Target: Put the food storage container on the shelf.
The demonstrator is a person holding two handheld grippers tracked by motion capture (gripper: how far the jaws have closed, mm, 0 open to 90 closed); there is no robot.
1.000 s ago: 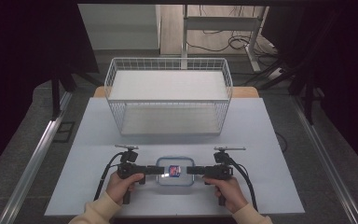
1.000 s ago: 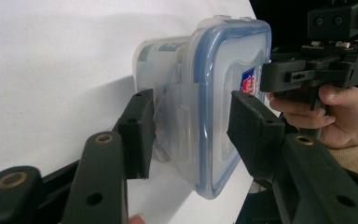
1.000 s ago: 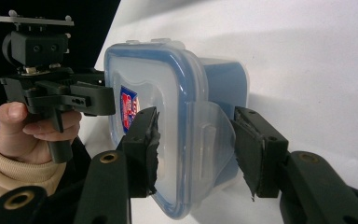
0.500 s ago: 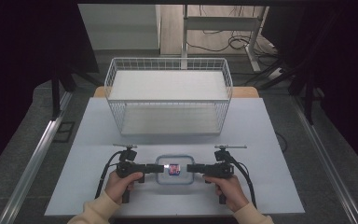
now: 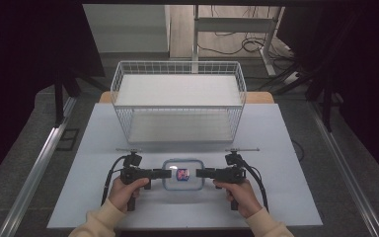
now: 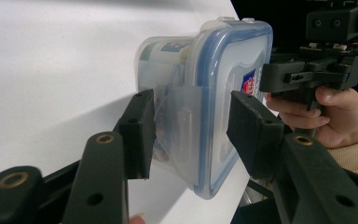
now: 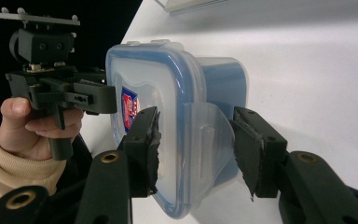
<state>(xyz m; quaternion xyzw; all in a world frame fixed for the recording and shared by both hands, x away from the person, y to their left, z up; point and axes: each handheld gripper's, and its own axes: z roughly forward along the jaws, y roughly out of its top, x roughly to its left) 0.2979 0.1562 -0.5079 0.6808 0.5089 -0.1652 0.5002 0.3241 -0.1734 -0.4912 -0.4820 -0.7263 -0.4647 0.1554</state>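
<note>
A clear plastic container (image 5: 182, 174) with a blue-sealed snap lid and a red-and-blue label lies on the white table (image 5: 286, 143), near its front edge. My left gripper (image 5: 167, 173) holds its left end. One jaw presses the lid and the other presses the latch flap (image 6: 177, 116). From the opposite side, my right gripper (image 5: 200, 173) clamps the right end the same way, across lid and flap (image 7: 209, 135). In the left gripper view the container (image 6: 214, 84) fills the gap between the jaws of the left gripper (image 6: 191, 128). The right gripper (image 7: 196, 137) encloses the container (image 7: 163, 88) likewise.
A white wire basket (image 5: 177, 123) stands on the table beyond the container, with a white board inside. Metal rails run along the floor on both sides. Dark curtains flank the table, and cables lie on the floor behind it.
Both hands and the container between them have shifted slightly away from the table's front edge, toward the basket. The grip looks unchanged.
</note>
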